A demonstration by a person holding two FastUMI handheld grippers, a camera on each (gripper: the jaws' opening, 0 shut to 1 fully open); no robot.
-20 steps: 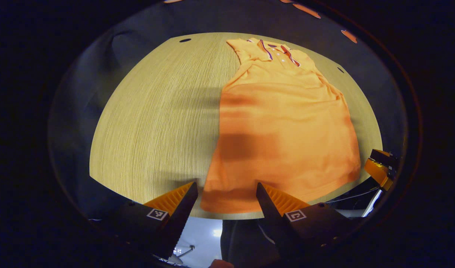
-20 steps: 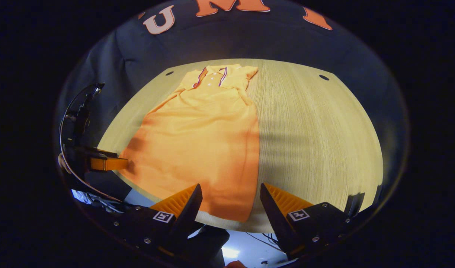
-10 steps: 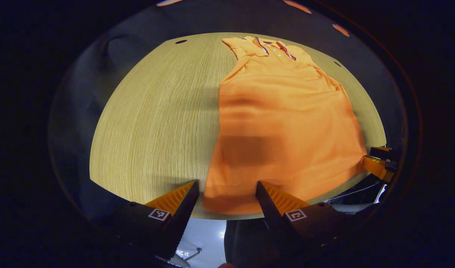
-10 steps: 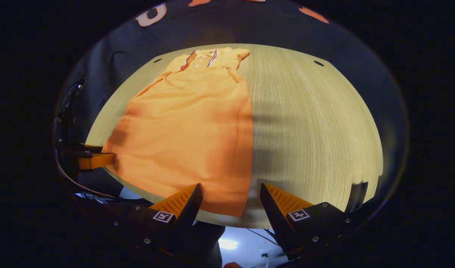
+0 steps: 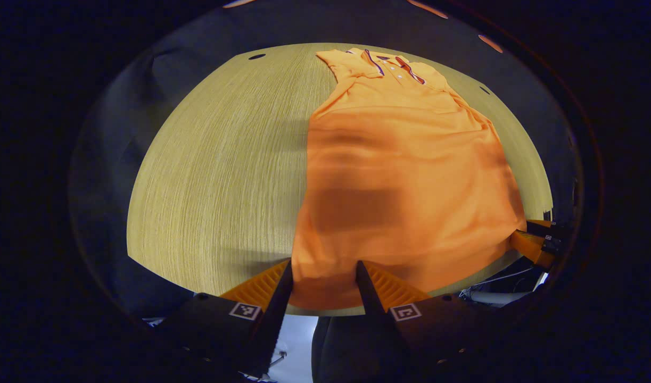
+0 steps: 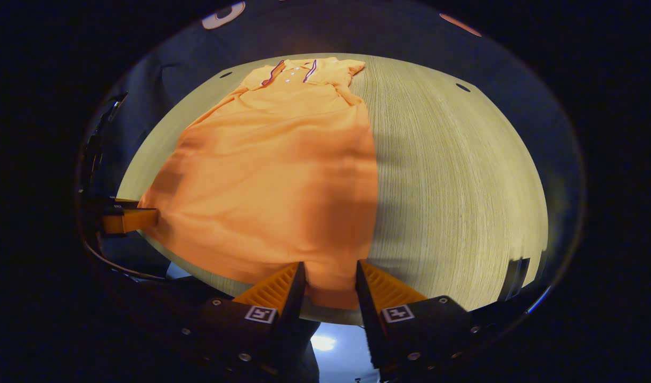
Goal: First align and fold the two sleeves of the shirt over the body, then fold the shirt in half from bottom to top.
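Left gripper (image 5: 322,271) and right gripper (image 6: 329,272) each straddle a bottom hem corner of the shirt (image 5: 405,181) with ribbed fingers parted, not yet clamped. Orange knit shirt lies flat on the wood-grain table (image 5: 219,175), sleeves folded in, striped collar at the far edge.

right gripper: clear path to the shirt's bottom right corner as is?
Probably yes. The right gripper already has that corner of the shirt between its fingers, nothing in the way; the jaws look part-closed, and a firm pinch can't be confirmed.
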